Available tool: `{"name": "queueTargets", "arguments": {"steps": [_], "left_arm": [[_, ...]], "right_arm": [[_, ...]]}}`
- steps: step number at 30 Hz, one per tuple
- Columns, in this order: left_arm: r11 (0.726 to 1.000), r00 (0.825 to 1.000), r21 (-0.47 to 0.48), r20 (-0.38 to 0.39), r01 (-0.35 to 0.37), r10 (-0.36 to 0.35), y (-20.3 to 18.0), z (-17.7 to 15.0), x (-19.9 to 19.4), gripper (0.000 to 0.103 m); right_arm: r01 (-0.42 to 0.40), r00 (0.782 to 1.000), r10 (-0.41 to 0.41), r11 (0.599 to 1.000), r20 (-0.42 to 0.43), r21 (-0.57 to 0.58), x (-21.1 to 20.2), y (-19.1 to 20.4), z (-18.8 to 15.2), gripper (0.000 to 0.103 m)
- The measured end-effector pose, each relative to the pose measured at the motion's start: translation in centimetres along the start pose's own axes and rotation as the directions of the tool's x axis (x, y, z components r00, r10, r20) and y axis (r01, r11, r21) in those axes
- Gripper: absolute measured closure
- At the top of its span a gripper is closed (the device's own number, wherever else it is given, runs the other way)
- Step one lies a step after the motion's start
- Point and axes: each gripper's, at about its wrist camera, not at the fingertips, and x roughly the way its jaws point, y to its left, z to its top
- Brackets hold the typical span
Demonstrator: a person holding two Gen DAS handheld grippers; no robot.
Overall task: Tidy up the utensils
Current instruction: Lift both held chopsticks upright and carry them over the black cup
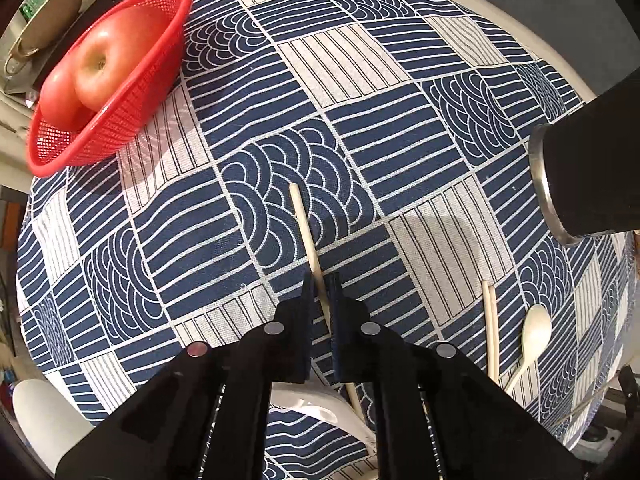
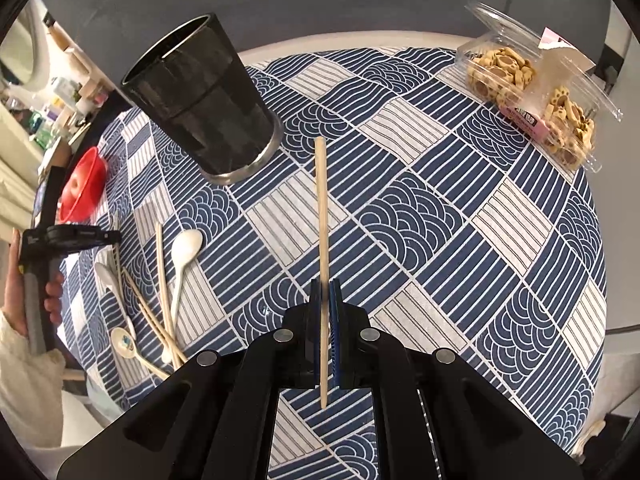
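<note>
right fingers (image 2: 325, 284): closed tight on a chopstick (image 2: 322, 216), which I judge is lifted off the table, since it runs straight out from between my pads. A short tail sticks out behind the pads, toward me; the long part reaches ahead.
left fingers (image 1: 320, 280): nearly closed, pointing down at the table (image 1: 400, 168), with a second chopstick (image 1: 306, 232) in the narrow gap. I cannot tell whether the pads truly press on it or only flank it.
handling: I judge these sticks light, stiff and smooth. A thin round stick can swivel between flat pads, so hold near its middle keeps it from drooping. My right grip sits toward one end, so the far tip may swing.
loose utensils: to the left of my right fingers lie more chopsticks (image 2: 164, 280) and white spoons (image 2: 182, 264), crossed in a heap. A spoon handle is narrow and slick; I would take it at the neck, just behind the bowl.
black cup (image 2: 200, 100): ahead and left of my right fingers, upright, mouth open; likely where the utensils go. I judge it light enough to tip if a stick strikes its rim.
far things: a red basket (image 1: 120, 92) with apples beyond my left fingers; a clear box of biscuits (image 2: 532, 96) far right of my right fingers.
</note>
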Motion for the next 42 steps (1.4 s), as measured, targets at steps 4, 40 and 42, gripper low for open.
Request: {"name": "queueTargets", "arguments": {"steps": [4, 40, 42], "left_arm": [[0.999, 0.999, 0.005, 0.029, 0.036, -0.036, -0.1, -0.3, -0.2, 0.097], [0.887, 0.788, 0.255, 0.41, 0.384, -0.459, -1.1, 3.2, -17.5, 0.098], [0.88, 0.775, 0.286, 0.421, 0.38, -0.471, -1.9, 3.9, -18.9, 0.098]], "right_arm": [[-0.015, 0.999, 0.016, 1.0, 0.039, -0.007, -0.7, -0.1, -0.1, 0.099], [-0.019, 0.901, 0.109, 0.977, 0.419, -0.213, -13.0, 6.1, 8.5, 0.099], [-0.029, 0.891, 0.124, 0.976, 0.437, -0.218, -13.5, 6.4, 9.3, 0.099]]}}
